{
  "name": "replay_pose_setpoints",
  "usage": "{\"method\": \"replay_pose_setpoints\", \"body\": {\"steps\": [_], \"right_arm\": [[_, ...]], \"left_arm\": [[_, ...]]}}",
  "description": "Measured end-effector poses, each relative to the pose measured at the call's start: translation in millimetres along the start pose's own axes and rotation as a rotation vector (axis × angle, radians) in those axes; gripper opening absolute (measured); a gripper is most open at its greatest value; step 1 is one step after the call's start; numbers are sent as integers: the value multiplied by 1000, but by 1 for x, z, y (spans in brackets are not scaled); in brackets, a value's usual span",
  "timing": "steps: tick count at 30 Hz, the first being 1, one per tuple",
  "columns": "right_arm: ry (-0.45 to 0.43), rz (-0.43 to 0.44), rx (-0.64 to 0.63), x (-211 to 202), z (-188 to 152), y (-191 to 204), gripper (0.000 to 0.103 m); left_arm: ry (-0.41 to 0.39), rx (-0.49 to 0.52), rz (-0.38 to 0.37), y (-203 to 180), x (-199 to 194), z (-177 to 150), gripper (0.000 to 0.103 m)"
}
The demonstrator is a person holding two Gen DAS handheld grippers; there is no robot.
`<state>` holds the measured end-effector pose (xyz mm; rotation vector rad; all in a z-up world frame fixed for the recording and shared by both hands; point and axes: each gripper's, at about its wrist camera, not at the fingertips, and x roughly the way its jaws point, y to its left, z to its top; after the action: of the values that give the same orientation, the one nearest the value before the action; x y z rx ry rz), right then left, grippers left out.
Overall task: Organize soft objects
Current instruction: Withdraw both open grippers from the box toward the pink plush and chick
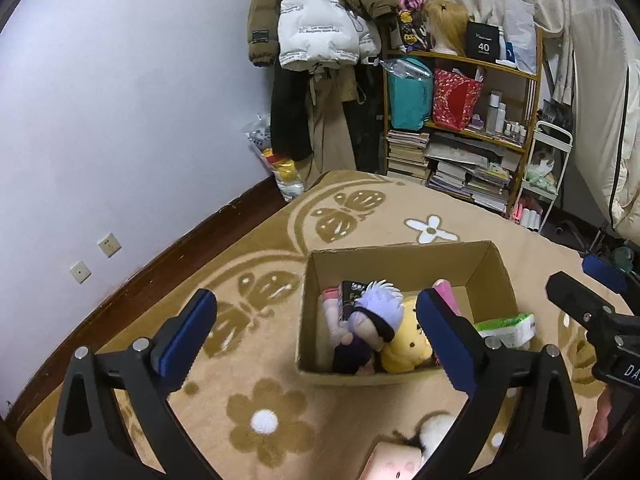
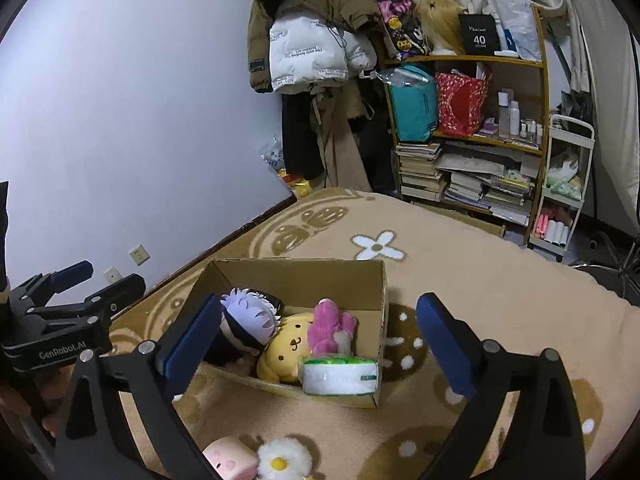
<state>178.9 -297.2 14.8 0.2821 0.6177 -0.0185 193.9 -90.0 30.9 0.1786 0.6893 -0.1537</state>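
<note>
Cardboard box holds yellow plush, pink plush.

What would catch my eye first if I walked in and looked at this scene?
Probably the open cardboard box on the flowered rug, stuffed with plush toys: a yellow dog, a pink one and a white-haired doll, with a tissue pack at its near corner. Both the left gripper and the right gripper stand open and empty.
</note>
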Motion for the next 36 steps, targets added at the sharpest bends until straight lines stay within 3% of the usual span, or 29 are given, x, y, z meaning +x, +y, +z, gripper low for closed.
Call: {"method": "replay_pose_setpoints", "body": {"steps": [6, 23, 36], "right_arm": [[-3, -18, -18, -19, -3, 7, 103], [-23, 5, -31, -59, -25, 24, 103], [66, 17, -39, -46, -67, 29, 103]], "left_arm": [[15, -40, 4, 16, -20, -3, 99], [36, -23, 2, 28, -70, -48, 99], [99, -52, 24, 36, -55, -89, 99]]}}
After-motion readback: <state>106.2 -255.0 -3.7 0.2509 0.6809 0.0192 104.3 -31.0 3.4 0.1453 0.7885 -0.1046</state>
